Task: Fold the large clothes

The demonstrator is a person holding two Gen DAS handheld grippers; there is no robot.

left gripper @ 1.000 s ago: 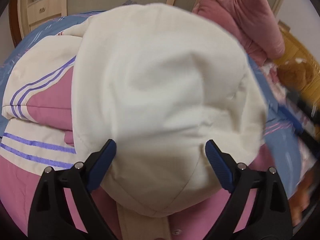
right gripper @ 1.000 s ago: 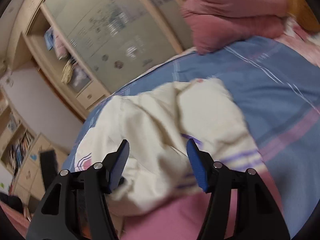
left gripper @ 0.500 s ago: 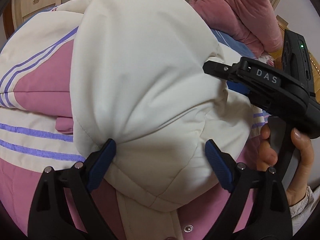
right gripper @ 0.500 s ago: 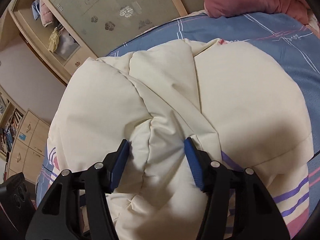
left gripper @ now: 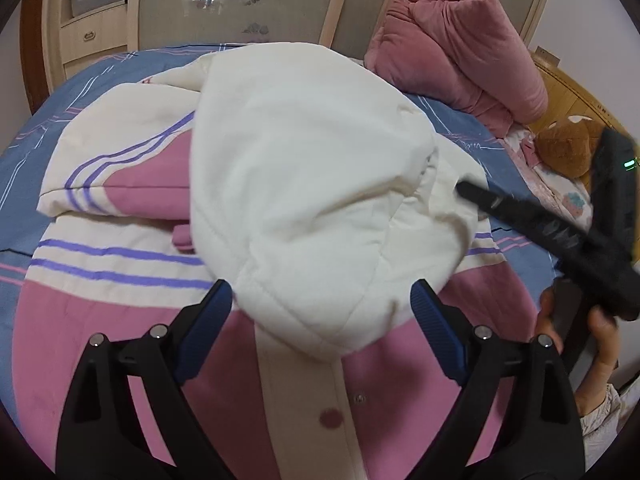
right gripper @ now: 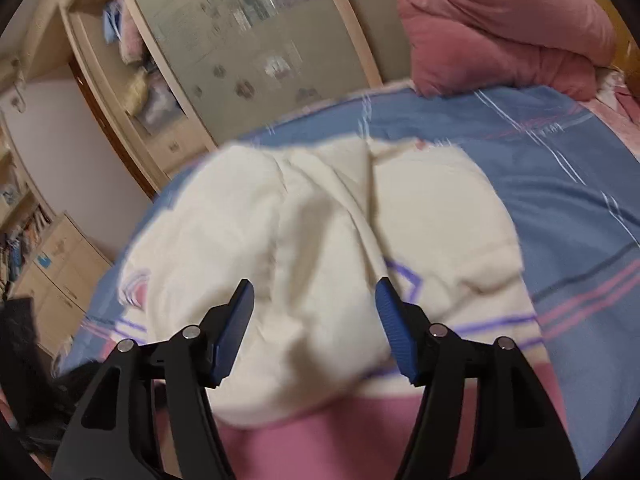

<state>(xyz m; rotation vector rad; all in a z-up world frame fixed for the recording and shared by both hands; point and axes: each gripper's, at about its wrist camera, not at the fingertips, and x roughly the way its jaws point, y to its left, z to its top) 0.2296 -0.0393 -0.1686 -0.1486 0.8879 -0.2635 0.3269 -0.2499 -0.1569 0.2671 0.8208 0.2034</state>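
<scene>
Jacket lies mid-bed on the blue striped bedsheet, hood folded down over the chest. Bare sheet shows on the jacket's left, far and right sides; in the right wrist view a broad strip of sheet is free on the right. Far edge of the bed is hemmed by the wardrobe, far right corner by a bunched pink duvet and a brown plush toy near the headboard.

Left tongs open, pads either side of the hood's near edge, not pressing it. Right tongs open over cream fabric, nothing clamped; jaws have just been opening.

Versus half a second ago: right tongs, then bunching the hood fabric, now sit at its right edge with the fold slack. Both cameras are farther from the jacket, with more bedsheet visible around it. Right wrist view is now motion-blurred.

Jacket is quilted and puffy: cream hood and sleeves, pink body panels, thin purple stripes, cream placket with snap buttons. Hood is a rounded dome with stitched seams. Duvet looks fleecy.
</scene>
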